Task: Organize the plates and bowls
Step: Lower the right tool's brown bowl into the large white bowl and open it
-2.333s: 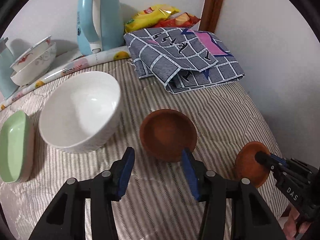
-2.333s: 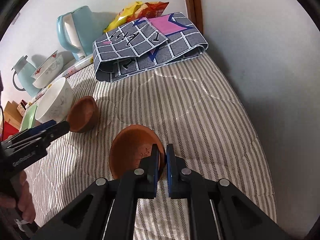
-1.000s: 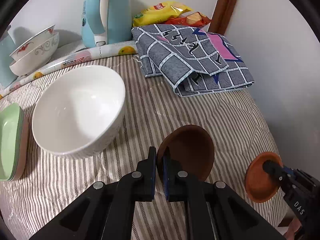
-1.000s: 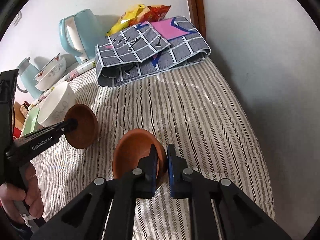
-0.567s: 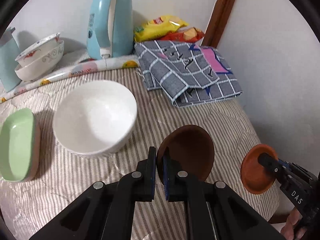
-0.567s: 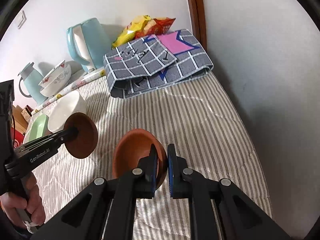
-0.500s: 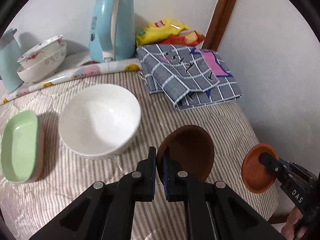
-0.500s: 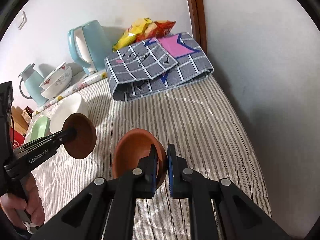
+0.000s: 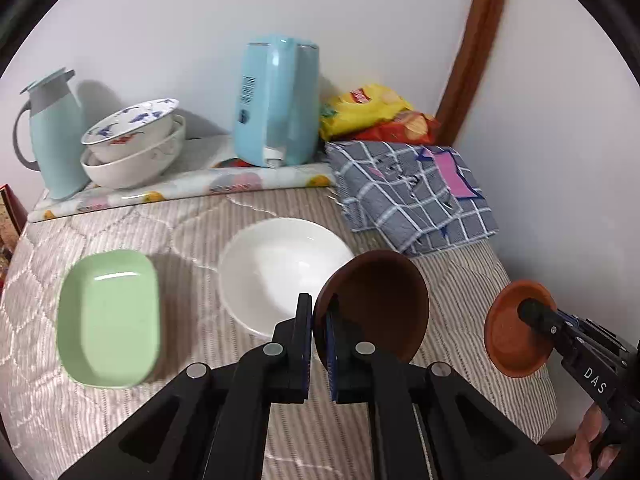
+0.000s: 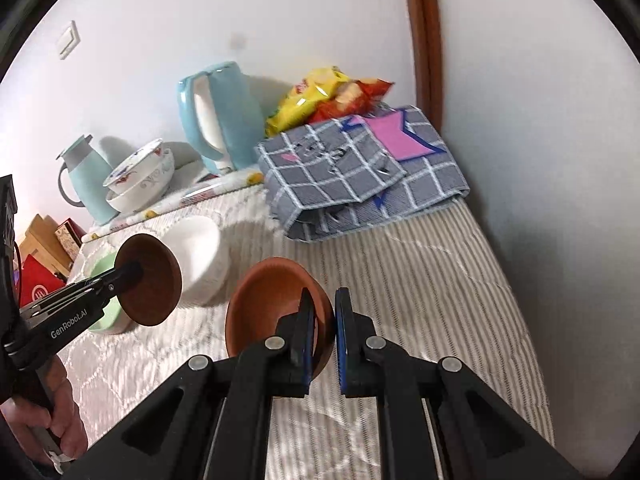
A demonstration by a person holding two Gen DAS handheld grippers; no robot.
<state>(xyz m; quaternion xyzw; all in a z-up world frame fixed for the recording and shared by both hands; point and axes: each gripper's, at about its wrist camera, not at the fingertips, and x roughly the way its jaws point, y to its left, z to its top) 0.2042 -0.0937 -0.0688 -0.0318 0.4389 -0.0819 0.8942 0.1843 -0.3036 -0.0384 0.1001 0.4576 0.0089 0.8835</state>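
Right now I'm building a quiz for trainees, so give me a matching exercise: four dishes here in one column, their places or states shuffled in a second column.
Things:
1. dark brown bowl
2. orange-brown bowl
3. white bowl
4. green dish

States:
A. resting on the striped cover, left of the white bowl
B. held by the right gripper
C. held by the left gripper
D. resting empty on the striped cover, mid-table

Pairs: 1-C, 2-B, 3-D, 4-A

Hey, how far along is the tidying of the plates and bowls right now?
Done: two patterned bowls sit nested on the back shelf. In hand: the left hand-held gripper pinches the dark brown bowl by its rim, and the right hand-held gripper pinches the orange-brown bowl, both lifted. Left: the white bowl and the green dish lie separately on the striped cover.
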